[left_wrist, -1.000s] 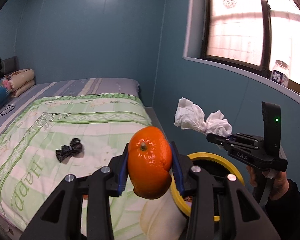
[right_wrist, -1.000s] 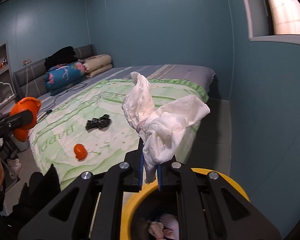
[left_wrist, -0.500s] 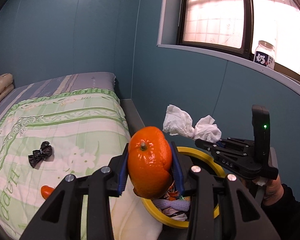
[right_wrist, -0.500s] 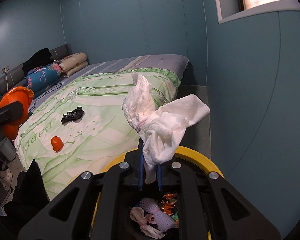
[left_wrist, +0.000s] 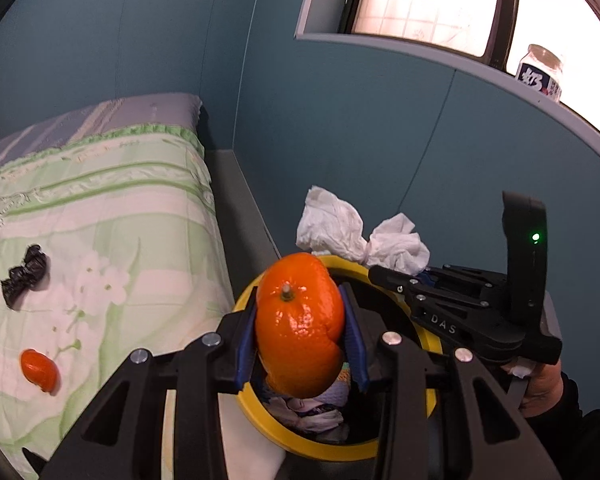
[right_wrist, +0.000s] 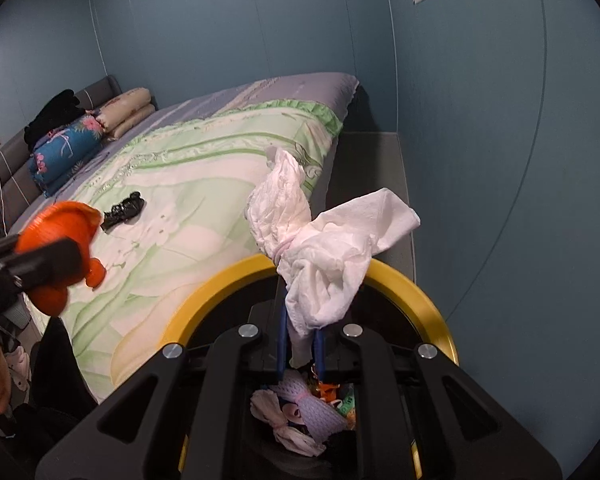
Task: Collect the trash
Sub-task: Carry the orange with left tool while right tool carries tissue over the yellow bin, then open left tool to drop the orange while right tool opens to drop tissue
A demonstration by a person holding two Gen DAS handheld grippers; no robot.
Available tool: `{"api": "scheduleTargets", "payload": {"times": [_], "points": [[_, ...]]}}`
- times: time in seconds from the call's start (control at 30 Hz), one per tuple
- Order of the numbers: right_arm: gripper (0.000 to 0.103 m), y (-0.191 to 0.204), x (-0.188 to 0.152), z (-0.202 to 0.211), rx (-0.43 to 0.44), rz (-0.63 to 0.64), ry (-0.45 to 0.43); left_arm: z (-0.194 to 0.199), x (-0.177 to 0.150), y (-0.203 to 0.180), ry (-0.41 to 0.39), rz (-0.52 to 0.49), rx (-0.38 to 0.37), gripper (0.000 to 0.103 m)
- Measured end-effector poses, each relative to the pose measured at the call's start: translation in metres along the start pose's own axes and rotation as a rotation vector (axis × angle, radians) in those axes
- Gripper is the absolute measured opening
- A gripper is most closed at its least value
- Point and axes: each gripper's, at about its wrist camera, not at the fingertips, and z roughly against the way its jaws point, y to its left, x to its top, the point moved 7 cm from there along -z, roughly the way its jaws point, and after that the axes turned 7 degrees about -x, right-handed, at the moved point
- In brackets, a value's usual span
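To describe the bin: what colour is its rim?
Yellow; the bin's rim shows best in the right wrist view.

A bed (right_wrist: 204,168) under a green floral quilt (left_wrist: 100,216) carries a crumpled black wrapper (left_wrist: 23,277) and a piece of orange peel (left_wrist: 39,369), lying apart. Folded bedding (right_wrist: 96,132) is stacked at its head.

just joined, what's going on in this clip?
A person is clearing trash off a bed with a handheld tool in each hand. The left tool grips an orange peel; the right tool pinches a wad of white tissue. Both hang over a yellow-rimmed bin that already holds trash. A black wrapper and a small orange scrap lie on the bedspread.
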Motion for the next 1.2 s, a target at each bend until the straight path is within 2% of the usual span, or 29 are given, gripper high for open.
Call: {"api": "scheduleTargets", "payload": {"times": [0.3, 0.53, 0.6, 0.63, 0.73, 0.77, 0.87, 0.93, 1.0, 1.07, 1.2], "points": [[0.010, -0.012, -0.012, -0.021, -0.004, -0.045, 0.078, -0.045, -0.028, 0.006, 0.120, 0.073, -0.057, 0.035], [0.012, -0.013, -0.015, -0.023, -0.002, -0.042, 0.088, -0.050, -0.034, 0.004, 0.142, 0.102, -0.109, 0.036], [0.027, -0.015, -0.015, -0.023, -0.010, -0.043, 0.090, -0.049, -0.033, 0.005, 0.136, 0.112, -0.115, 0.042], [0.041, -0.018, -0.014, -0.023, -0.015, -0.048, 0.090, -0.048, -0.031, 0.006, 0.132, 0.115, -0.113, 0.045], [0.043, -0.025, -0.014, -0.022, -0.044, -0.061, 0.083, -0.043, -0.027, 0.009, 0.114, 0.125, -0.107, 0.053], [0.043, -0.027, -0.013, -0.022, -0.052, -0.068, 0.079, -0.041, -0.026, 0.010, 0.108, 0.127, -0.103, 0.059], [0.043, -0.033, -0.010, -0.019, -0.068, -0.084, 0.068, -0.032, -0.020, 0.016, 0.075, 0.119, -0.074, 0.067], [0.043, -0.037, -0.007, -0.015, -0.088, -0.087, 0.047, -0.022, -0.016, 0.022, 0.047, 0.108, -0.034, 0.076], [0.048, -0.039, -0.003, -0.010, -0.097, -0.087, 0.018, -0.014, -0.013, 0.031, 0.018, 0.113, -0.006, 0.082], [0.060, -0.036, 0.001, -0.005, -0.089, -0.083, -0.014, -0.006, -0.010, 0.041, -0.008, 0.126, 0.033, 0.089], [0.066, -0.025, 0.011, 0.004, -0.069, -0.059, -0.073, 0.016, -0.007, 0.067, -0.070, 0.175, 0.087, 0.091]]}}
